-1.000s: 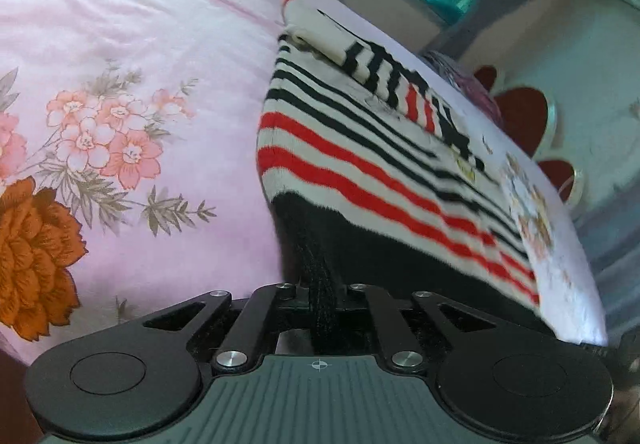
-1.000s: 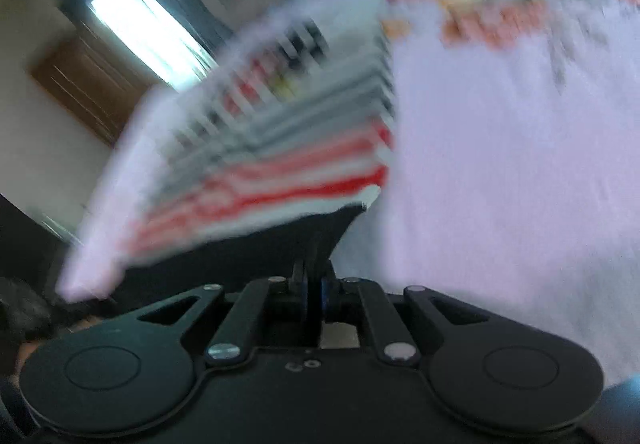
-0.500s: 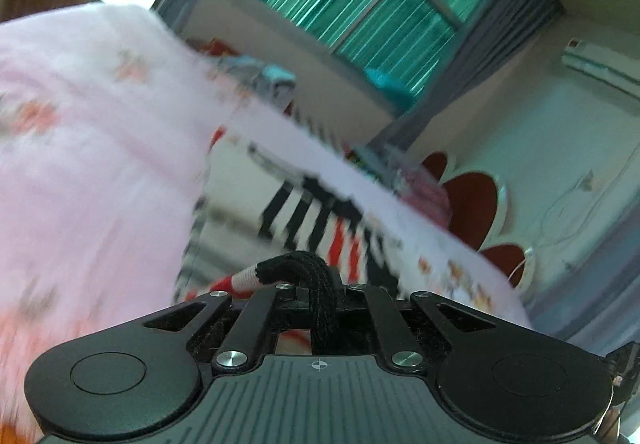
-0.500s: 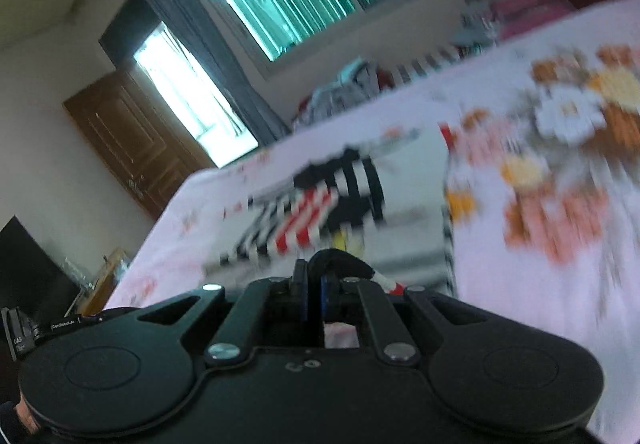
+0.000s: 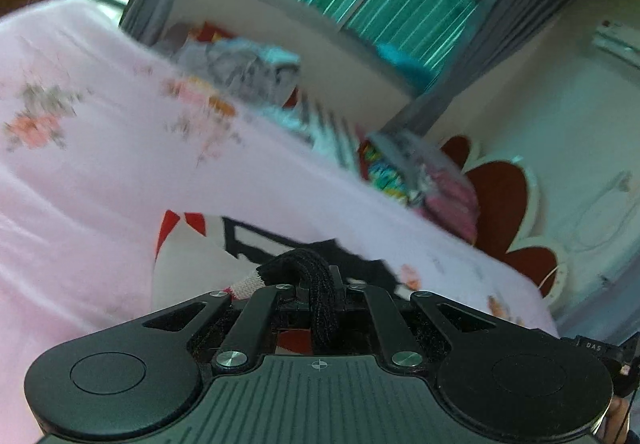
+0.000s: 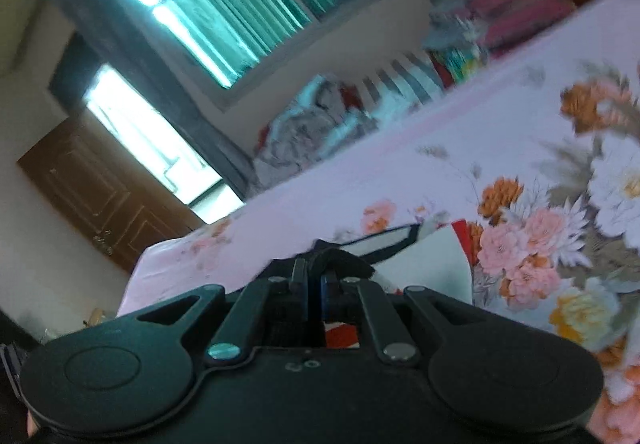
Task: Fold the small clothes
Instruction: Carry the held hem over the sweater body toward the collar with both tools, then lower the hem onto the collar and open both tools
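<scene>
A small striped garment (image 5: 188,264), white with red and black, lies on the pink floral bedsheet (image 5: 100,164). My left gripper (image 5: 316,284) is shut on the garment's black ribbed hem, which bunches up over the jaws. In the right wrist view the same garment (image 6: 424,260) shows its white part and a red edge, and my right gripper (image 6: 314,276) is shut on another bit of the black hem. Most of the garment is hidden under both grippers.
A heap of other clothes (image 5: 248,68) sits at the far edge of the bed, with more striped and colourful pieces (image 6: 420,80) beside it. A red scalloped headboard (image 5: 500,204) stands to the right. A window with green blinds (image 6: 240,12) and a wooden door (image 6: 96,196) lie beyond.
Both grippers have carried the black hem up and forward over the garment toward the far side of the bed. The striped body, spread in front before, is now mostly hidden beneath the grippers.
</scene>
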### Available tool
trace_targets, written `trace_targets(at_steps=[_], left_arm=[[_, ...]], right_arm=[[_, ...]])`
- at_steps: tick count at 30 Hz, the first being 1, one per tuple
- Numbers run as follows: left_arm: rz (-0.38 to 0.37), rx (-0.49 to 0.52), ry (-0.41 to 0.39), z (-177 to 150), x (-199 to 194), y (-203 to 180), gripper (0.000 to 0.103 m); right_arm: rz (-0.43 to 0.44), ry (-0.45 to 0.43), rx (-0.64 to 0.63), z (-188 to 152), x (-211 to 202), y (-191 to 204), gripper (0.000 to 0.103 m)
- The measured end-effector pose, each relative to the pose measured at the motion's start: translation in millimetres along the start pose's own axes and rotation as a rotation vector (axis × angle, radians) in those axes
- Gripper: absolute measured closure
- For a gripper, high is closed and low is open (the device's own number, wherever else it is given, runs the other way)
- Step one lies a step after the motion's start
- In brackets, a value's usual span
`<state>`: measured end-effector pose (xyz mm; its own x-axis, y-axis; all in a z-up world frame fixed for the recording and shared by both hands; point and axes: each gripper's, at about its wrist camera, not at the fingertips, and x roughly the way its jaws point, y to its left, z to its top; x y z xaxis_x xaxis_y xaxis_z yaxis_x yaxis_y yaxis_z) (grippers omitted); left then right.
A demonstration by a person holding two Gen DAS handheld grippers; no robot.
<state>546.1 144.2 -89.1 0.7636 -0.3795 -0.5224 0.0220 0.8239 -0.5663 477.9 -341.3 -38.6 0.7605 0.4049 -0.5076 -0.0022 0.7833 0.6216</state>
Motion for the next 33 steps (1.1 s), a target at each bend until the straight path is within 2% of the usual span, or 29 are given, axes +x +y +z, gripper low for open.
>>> trace_targets(at_steps=[6,10,11,12,13,14,15,16,19,22,24,26,28,29,31,32,33], left_arm=[[0.013,-0.023,0.099,4.7,76.0,22.6,0.098],[-0.002,-0.025,0.113,-0.5,92.9,26.7,0.097],[0.008,-0.006,0.104,0.2,93.9,24.3,0.089],[0.022,0.018,0.081,0.5,92.6,19.6,0.070],[0.027,0.034,0.057,2.4,91.4,17.1,0.057],[0.034,0.054,0.018,4.7,87.5,13.3,0.027],[0.038,0.074,-0.016,8.4,85.1,11.6,0.018],[0.032,0.091,-0.030,11.8,83.6,9.5,0.018],[0.041,0.156,-0.001,20.1,85.6,5.5,0.019],[0.077,0.239,0.065,21.6,97.4,1.7,0.023],[0.100,0.268,0.133,19.8,109.6,1.4,0.040],[0.157,0.282,0.189,13.7,122.6,3.5,0.052],[0.186,0.295,0.208,6.3,126.5,5.9,0.058],[0.199,0.305,0.200,4.2,127.0,5.6,0.065],[0.213,0.300,0.185,3.4,127.6,6.4,0.084],[0.204,0.295,0.166,2.7,124.7,7.2,0.099],[0.203,0.291,0.144,2.0,120.8,7.0,0.099]], right_arm=[[-0.050,0.069,0.104,2.6,63.6,-34.3,0.097],[-0.058,0.115,0.140,5.0,92.0,-51.2,0.093],[-0.073,0.101,0.114,5.6,94.3,-50.0,0.085],[-0.101,0.075,0.083,6.7,93.4,-46.8,0.072],[-0.118,0.049,0.065,9.1,91.5,-44.8,0.065],[-0.110,0.018,0.055,10.7,87.6,-44.0,0.053],[-0.097,-0.001,0.052,12.2,83.7,-43.7,0.051],[-0.095,-0.014,0.042,14.0,80.9,-43.0,0.051],[-0.084,-0.032,0.012,15.3,74.4,-42.1,0.053],[-0.082,0.014,-0.046,10.6,81.1,-37.0,0.054],[-0.096,0.050,-0.102,7.5,89.9,-29.3,0.054],[-0.120,0.088,-0.183,3.7,100.5,-21.6,0.054],[-0.170,0.126,-0.268,0.6,110.9,-12.3,0.056],[-0.228,0.154,-0.327,-3.1,119.0,-6.9,0.058],[-0.283,0.188,-0.405,-9.9,129.2,-1.8,0.066],[-0.284,0.193,-0.432,-12.3,131.6,0.1,0.079],[-0.277,0.189,-0.452,-13.2,131.8,2.7,0.092]])
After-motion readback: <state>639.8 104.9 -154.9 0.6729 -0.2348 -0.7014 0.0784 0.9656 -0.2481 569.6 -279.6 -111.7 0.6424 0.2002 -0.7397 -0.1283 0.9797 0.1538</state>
